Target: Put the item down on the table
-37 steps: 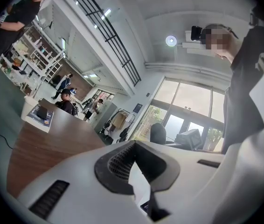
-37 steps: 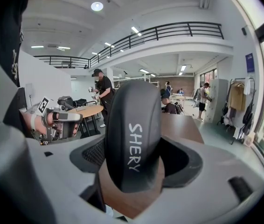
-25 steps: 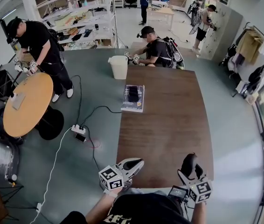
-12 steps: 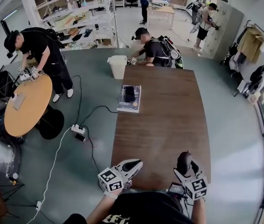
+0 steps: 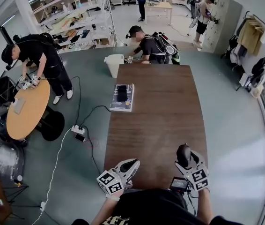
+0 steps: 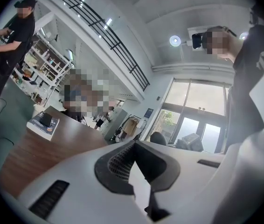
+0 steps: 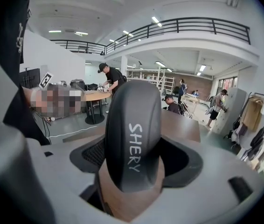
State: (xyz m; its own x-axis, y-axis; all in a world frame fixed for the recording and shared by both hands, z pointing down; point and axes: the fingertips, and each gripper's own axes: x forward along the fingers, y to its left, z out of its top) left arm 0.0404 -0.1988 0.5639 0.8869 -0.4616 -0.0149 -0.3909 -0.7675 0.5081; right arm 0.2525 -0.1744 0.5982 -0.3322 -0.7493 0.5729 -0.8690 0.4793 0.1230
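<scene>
A long brown desk [image 5: 160, 107] runs away from you across the grey floor [image 5: 235, 125] of an open workshop hall, with a book [image 5: 122, 97] at the desk's left edge and a white bin [image 5: 114, 64] just off the desk's far left corner. Your right gripper [image 5: 187, 162] is clamped on the black item [image 7: 133, 134] printed SHERY, holding it upright over the desk's near end. Your left gripper [image 5: 130, 165], jaws together on nothing, sits at the desk's near left corner.

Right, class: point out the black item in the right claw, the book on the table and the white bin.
black item [image 7: 133, 139]: right gripper view, on its lettered front.
book [image 5: 123, 105]: head view, on its bare cover.
white bin [image 5: 114, 65]: head view, on its side wall.
</scene>
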